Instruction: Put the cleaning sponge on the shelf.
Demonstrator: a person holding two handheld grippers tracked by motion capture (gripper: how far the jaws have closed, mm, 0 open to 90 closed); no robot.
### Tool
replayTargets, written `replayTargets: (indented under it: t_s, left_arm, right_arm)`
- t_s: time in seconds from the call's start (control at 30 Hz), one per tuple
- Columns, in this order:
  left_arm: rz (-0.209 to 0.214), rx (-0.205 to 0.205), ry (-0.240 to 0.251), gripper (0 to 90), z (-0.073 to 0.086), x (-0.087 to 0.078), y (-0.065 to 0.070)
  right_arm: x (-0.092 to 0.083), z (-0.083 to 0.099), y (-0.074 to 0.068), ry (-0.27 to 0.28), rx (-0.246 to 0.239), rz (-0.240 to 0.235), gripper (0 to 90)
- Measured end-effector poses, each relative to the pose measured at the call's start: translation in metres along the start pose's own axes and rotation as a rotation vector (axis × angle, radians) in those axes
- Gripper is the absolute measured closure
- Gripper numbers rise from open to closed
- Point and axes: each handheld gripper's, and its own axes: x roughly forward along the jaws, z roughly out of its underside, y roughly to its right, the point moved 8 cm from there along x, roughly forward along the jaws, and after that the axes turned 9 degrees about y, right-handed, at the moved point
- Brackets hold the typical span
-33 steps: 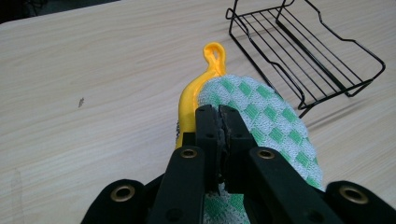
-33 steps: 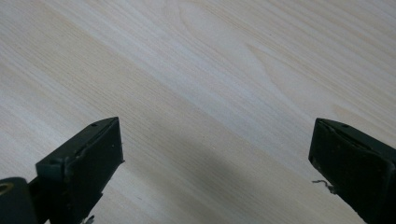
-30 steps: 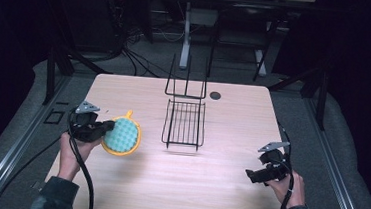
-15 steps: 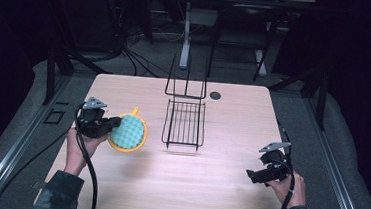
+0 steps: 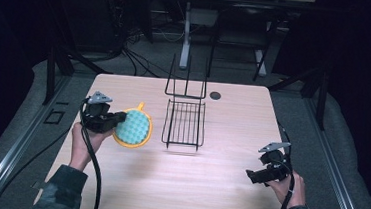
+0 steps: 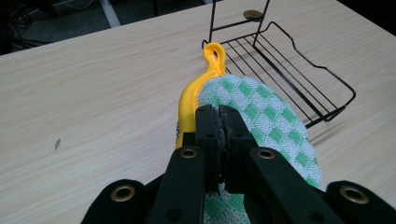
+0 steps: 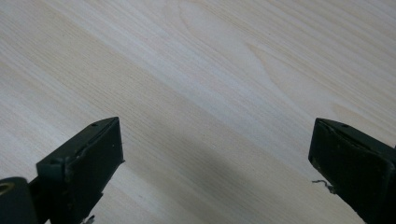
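Pot holder (image 5: 132, 127), a round yellow-rimmed pad with a green-and-white checked face, is hanging in the left hand-held gripper (image 5: 117, 121) above the left part of the bench (image 5: 233, 113). In the left gripper view the two black jaws are pressing together on the near edge of the checked cloth (image 6: 266, 121), with only the thin fabric between them, so this hand-held gripper is clamping the pot holder firmly. The yellow rim is curving up along the pad's left side and ending in a small loop (image 6: 214, 52) that is pointing toward the wire rack (image 5: 184, 122). The pot holder is sitting just beside the rack, to its left in the high view, and is not touching it. The rack is standing near the middle of the bench with its tall wire back rising at the far end; a small dark disc (image 5: 215, 95) is lying just beyond it.

The right hand-held gripper (image 5: 250, 176) is hovering low over the near right part of the bench, well apart from the rack. Its jaws are standing wide apart in the right gripper view, gripping nothing, with bare wood showing between them.
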Motion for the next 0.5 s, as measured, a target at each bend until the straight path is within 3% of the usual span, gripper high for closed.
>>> replayTargets:
  t_s: [0.5]
  left_arm:
    - [0.039,0.012,0.018,87.6,-0.016,0.019,0.02]
  right_arm:
    - [0.0,0.0,0.002,0.001,-0.002,0.001,2.7]
